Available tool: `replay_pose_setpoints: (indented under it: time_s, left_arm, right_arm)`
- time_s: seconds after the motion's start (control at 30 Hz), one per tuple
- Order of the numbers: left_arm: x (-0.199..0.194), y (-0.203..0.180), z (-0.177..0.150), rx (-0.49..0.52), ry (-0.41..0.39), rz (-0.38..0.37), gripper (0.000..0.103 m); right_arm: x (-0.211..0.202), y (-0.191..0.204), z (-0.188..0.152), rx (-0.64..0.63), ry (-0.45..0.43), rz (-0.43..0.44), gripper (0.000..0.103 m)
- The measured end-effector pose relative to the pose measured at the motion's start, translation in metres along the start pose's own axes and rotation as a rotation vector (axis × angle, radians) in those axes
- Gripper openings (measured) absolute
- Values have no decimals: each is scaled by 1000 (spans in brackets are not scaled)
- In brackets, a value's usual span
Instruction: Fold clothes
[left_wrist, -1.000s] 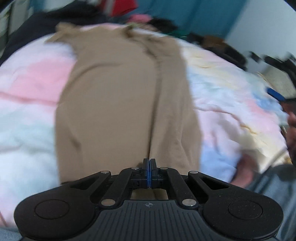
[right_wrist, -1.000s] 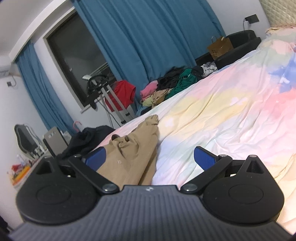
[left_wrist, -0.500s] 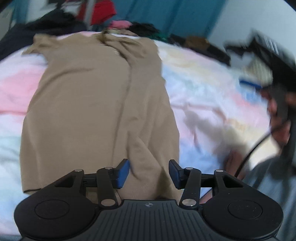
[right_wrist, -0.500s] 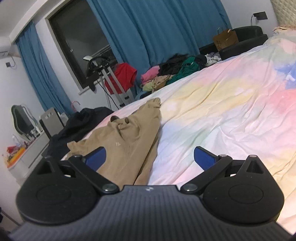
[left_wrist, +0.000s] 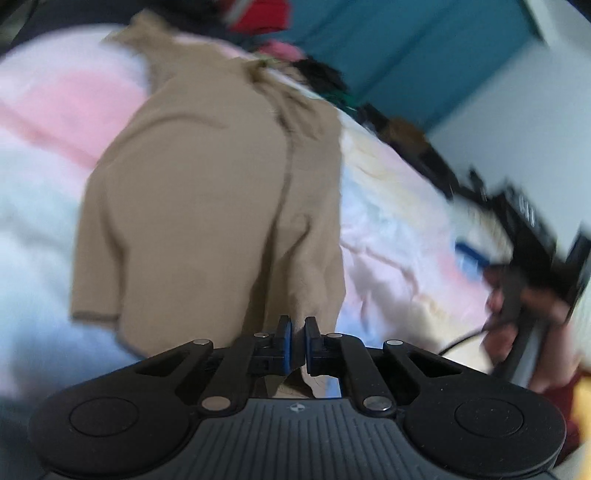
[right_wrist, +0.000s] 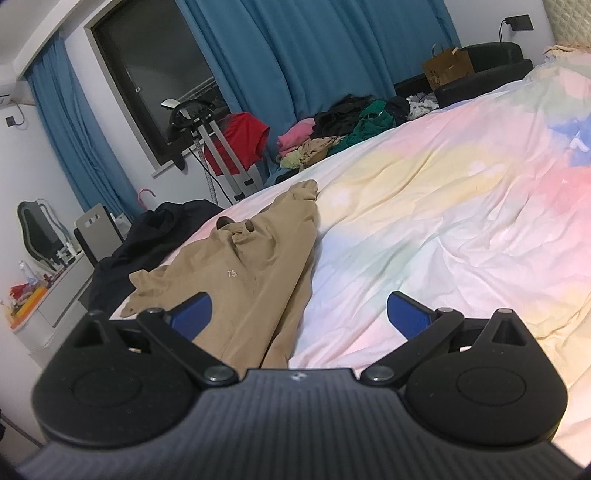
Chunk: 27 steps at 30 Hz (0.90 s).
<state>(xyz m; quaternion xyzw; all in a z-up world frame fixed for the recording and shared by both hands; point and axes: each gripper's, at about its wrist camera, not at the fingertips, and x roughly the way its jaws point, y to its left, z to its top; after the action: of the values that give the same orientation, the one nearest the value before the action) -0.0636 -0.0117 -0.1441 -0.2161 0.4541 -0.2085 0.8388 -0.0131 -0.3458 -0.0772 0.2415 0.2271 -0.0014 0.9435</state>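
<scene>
Pastel duvet (right_wrist: 461, 206) on bed carries tan shirt (left_wrist: 207, 206). Left gripper (left_wrist: 297, 334) pinched on shirt's near hem fold; right gripper (right_wrist: 299, 314) spread wide, holding nothing, above shirt's edge.

We have closed our left gripper (left_wrist: 297, 334) again, pinching the tan shirt's (left_wrist: 207, 206) near hem.
</scene>
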Motion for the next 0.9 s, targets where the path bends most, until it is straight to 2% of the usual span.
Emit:
replay_pose_setpoints:
  time_s: [0.07,0.17,0.2,0.3,0.33,0.37,0.4,0.53,0.67,0.73,0.83,0.9]
  left_arm:
    - [-4,14,2,-86,21,7,8]
    - [2,20,-2,-97,54,119,10]
    - [0,16,-1,-78,47,110,10]
    - [-12,2,1,2,-17,85,25]
    - [-14,-1,2,21,-29,80,36]
    - [-15,-3,5,35,-40,74,41]
    - [-14,-4,5,42,-47,68,42]
    - [-7,-4,7,19,-41,24,43]
    - [2,-2,3,18,-13,2,42]
    - [11,-3,3,21,13,2,41]
    - [15,3,2,-3,32,1,36]
    - [17,8,2,-21,36,0,20]
  right_arm:
    - [1,1,0,-3,6,0,103]
    - [3,3,-1,-14,17,4,103]
    - [3,4,-1,-17,17,12,103]
    - [3,10,-2,-22,5,36,103]
    - [6,14,-1,-26,6,53,103]
    - [10,18,2,-29,7,70,103]
    - [15,24,6,-32,12,84,103]
    - [47,55,30,-50,11,169,102]
    - [110,87,49,-139,64,202,95]
    - [149,99,50,-220,89,174,89]
    - [208,115,45,-370,109,105,88]
    - [244,120,41,-447,121,65,88]
